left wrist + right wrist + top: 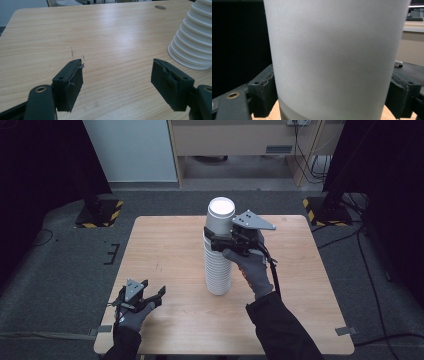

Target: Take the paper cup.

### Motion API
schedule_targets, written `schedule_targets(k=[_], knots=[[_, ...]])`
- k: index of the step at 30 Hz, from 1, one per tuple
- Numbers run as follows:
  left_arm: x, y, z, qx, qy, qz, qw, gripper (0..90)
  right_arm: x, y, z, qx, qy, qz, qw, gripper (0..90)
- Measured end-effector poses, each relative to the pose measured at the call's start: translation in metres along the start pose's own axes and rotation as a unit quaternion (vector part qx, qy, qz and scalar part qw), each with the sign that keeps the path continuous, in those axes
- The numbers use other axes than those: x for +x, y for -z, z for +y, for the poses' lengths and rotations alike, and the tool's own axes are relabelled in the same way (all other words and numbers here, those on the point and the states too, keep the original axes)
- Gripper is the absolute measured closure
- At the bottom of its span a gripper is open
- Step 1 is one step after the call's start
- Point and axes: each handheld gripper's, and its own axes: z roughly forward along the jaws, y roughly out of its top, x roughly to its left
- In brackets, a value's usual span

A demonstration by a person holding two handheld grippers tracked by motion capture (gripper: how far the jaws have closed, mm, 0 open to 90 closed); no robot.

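the top cup [220,216] sits upside down on the stack of white cups [218,270], which stands near the middle of the table [165,250]; my right gripper [216,241] has its jaws set against the cup's two sides, clamped on it as far as i can judge; in the right gripper view the cup's wall [334,57] runs between both pads. my left gripper [150,296] rests low by the near left edge, jaws wide apart over bare wood, holding nothing; the stack's base [192,47] shows just beside it. i judge the risk is a lift dragging the next cup along, or tipping the tall stack, since nothing steadies it; the cup's rim is cut off close up, so i cannot tell how deeply it nests.
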Motion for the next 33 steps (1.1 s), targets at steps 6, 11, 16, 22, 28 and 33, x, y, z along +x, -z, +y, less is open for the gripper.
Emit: schedule_targets(k=[6,11,16,22,28,33], knots=[[0.000,0.000,0.000,0.001,0.000,0.000,1.0000,24.4,0.000,0.002,0.012,-0.008,0.000,0.002,1.0000,14.1],[0.000,0.000,0.000,0.000,0.001,0.000,1.0000,24.4,0.000,0.004,0.022,-0.018,-0.001,0.004,0.9998,14.2],[0.000,0.000,0.000,-0.001,0.001,-0.001,1.0000,24.4,0.000,0.007,0.031,-0.028,-0.005,0.004,0.9996,14.2],[0.000,0.000,0.000,0.001,0.000,-0.001,1.0000,24.4,0.000,0.013,0.043,-0.042,-0.007,0.004,0.9991,14.2],[-0.001,0.000,0.000,0.000,0.001,-0.001,1.0000,24.4,-0.002,0.022,0.051,-0.060,-0.017,0.005,0.9980,14.2],[0.000,0.000,0.000,0.001,0.000,-0.001,1.0000,24.4,-0.005,0.029,0.055,-0.071,-0.021,0.006,0.9972,14.2]])
